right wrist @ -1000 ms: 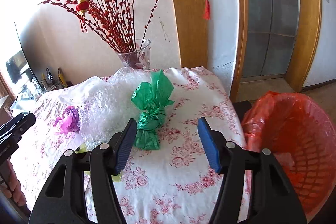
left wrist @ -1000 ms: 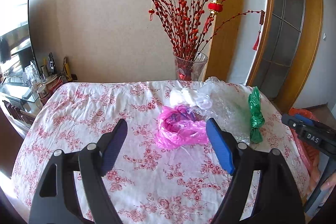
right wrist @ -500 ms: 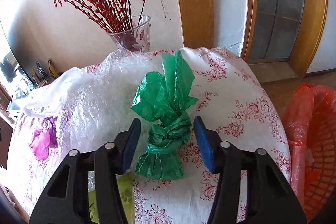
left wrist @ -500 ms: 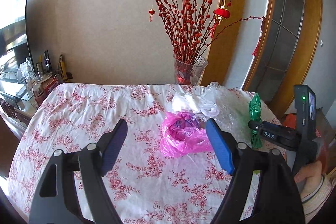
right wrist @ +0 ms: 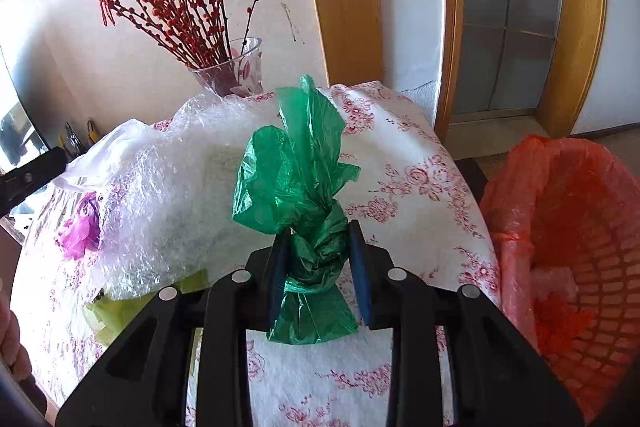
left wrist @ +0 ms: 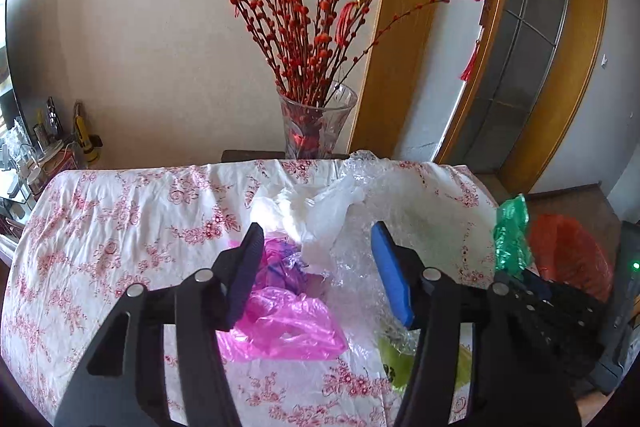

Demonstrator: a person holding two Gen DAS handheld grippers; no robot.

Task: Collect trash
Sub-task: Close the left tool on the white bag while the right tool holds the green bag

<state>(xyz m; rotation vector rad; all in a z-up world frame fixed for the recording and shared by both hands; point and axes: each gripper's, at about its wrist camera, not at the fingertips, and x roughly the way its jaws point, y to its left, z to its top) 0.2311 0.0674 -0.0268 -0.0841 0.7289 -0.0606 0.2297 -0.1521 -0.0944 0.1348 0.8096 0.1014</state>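
Over the floral table (right wrist: 400, 147), the downward-tilted right gripper (right wrist: 316, 247) has just been closing around the knotted green bag (right wrist: 300, 187); beside it, the orange-lined basket (right wrist: 580, 227) holds scraps.

bare floral-clothed worktop (left wrist: 120, 227) lies open at left; crumpled clear bubble wrap (right wrist: 172, 195) and glass vase of red branches (left wrist: 316, 123) crowd the far middle.

Yellow-green scrap (right wrist: 120, 311) half hidden under bubble wrap (right wrist: 168, 203); kind unclear.

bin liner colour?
Orange-red bin liner, over an orange-red slatted basket. Clearest in the right wrist view.
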